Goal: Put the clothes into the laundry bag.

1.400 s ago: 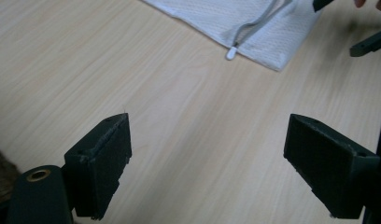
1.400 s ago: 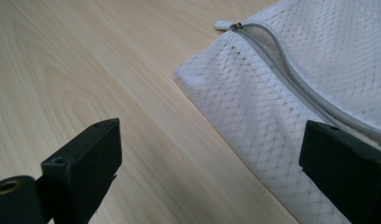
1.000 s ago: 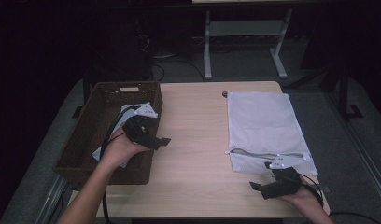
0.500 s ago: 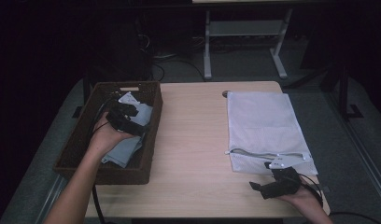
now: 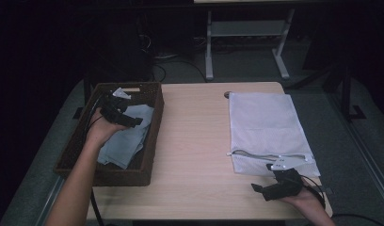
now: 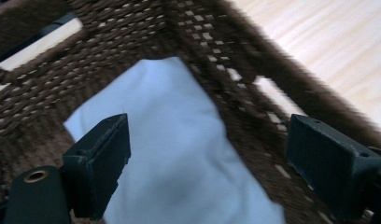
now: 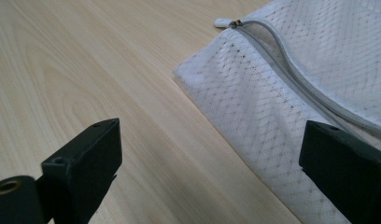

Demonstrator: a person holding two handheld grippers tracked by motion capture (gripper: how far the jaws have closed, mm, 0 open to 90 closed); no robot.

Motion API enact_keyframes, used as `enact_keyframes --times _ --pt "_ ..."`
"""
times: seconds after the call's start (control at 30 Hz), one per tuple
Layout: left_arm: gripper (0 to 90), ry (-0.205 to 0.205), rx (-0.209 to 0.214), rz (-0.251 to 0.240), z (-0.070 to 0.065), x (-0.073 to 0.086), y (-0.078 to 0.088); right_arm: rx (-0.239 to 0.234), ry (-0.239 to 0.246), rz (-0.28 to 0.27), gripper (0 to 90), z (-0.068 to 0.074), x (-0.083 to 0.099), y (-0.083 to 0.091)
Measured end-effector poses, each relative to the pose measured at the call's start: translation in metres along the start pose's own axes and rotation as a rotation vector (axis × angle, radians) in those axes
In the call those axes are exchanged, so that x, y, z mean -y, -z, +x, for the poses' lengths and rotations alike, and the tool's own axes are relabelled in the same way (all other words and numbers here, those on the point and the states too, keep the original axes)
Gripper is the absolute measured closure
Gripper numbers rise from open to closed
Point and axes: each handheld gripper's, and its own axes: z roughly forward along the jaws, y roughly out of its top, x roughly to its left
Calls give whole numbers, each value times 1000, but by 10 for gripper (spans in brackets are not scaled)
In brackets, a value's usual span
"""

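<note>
Wicker basket (image 5: pixel 150 141): one blue cloth (image 5: pixel 129 136); one mesh bag (image 5: pixel 268 132); both grippers' fingers spread.

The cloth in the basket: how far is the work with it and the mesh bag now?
Early stage. Done: nothing looks packed; the mesh bag lies flat on the table. In hand: the left gripper is open over the cloth in the basket, not gripping it. The right gripper waits open by the bag's zipper. Left: probably grasp the cloth and bring it to the bag.
</note>
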Motion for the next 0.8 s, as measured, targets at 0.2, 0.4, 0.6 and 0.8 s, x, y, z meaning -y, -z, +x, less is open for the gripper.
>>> enact_keyframes --times 0.2,0.4,0.6,0.8 --pt "135 48 3 7 15 6 -21 -1 2 3 52 1 0 0" --pt "135 67 2 13 27 14 -40 -2 1 3 52 0 0 0" --pt "126 65 -8 57 32 24 -57 -3 2 7 52 -1 1 0" --pt "125 74 -12 123 33 32 -69 -6 5 10 52 0 1 -1"
